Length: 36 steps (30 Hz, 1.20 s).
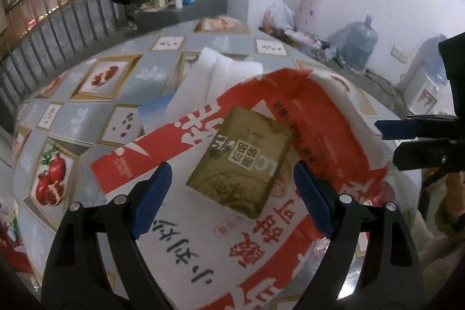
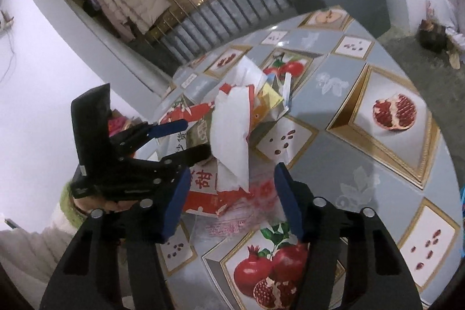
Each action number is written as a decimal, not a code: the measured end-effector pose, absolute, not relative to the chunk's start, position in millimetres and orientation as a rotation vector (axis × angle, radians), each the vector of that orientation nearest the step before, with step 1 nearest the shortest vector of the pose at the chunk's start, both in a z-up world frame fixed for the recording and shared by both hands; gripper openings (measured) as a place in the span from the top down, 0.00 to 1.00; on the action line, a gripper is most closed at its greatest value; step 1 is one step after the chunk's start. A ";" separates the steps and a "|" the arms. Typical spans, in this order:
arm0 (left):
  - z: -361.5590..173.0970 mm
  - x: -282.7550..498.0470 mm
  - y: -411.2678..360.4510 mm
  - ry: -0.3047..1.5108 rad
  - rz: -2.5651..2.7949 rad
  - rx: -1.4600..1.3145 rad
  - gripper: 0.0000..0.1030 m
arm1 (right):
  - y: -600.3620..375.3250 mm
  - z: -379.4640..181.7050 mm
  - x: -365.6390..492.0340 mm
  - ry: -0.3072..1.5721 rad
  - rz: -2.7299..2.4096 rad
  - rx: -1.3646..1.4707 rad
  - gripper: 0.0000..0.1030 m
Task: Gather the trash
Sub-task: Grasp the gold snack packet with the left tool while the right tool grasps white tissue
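A crumpled red-and-white bag (image 1: 203,237) lies on the counter (image 1: 87,106), a gold packet (image 1: 241,161) resting on it. The left tool (image 1: 232,193) hangs spread above the packet; the right tool (image 2: 229,202) is spread near the bag's edge.

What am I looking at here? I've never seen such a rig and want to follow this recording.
There is no robot. A person holds a two-finger clamp in each hand, and each clamp has a camera looking along its fingers. One picture looks out from the left gripper, the other from the right gripper. On the table, which has a pomegranate-print cover, lies a red-and-white bag with white paper at its far edge. A golden packet rests on the bag between the left gripper's open fingers. Both grippers are open and hold nothing.
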<state>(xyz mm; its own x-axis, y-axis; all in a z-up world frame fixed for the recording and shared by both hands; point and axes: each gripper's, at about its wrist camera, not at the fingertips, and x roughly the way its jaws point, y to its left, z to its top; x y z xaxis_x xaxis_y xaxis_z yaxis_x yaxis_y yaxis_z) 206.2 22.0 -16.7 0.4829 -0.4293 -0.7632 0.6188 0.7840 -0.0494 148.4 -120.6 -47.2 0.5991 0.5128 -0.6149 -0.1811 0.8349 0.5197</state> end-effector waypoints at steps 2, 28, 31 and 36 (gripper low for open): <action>-20.2 209.1 20.2 0.865 -0.654 0.250 0.21 | -120.7 -52.5 151.7 0.855 0.427 0.452 0.50; -19.8 215.2 25.3 0.859 -0.642 0.217 0.46 | -125.8 -61.9 156.4 0.883 0.445 0.531 0.78; -10.8 211.4 34.6 0.851 -0.625 0.176 0.46 | -129.0 -58.5 154.5 0.868 0.449 0.532 0.78; 5.0 200.8 49.5 0.835 -0.602 0.126 0.46 | -133.0 -49.8 144.6 0.837 0.460 0.536 0.79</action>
<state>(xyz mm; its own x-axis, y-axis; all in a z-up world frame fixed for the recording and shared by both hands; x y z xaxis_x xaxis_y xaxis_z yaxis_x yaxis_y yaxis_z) 200.8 49.5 5.0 0.5159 -0.4520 -0.7277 0.5479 0.8271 -0.1253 144.6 -133.0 -49.8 0.5874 0.5763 -0.5682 -0.1705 0.7744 0.6092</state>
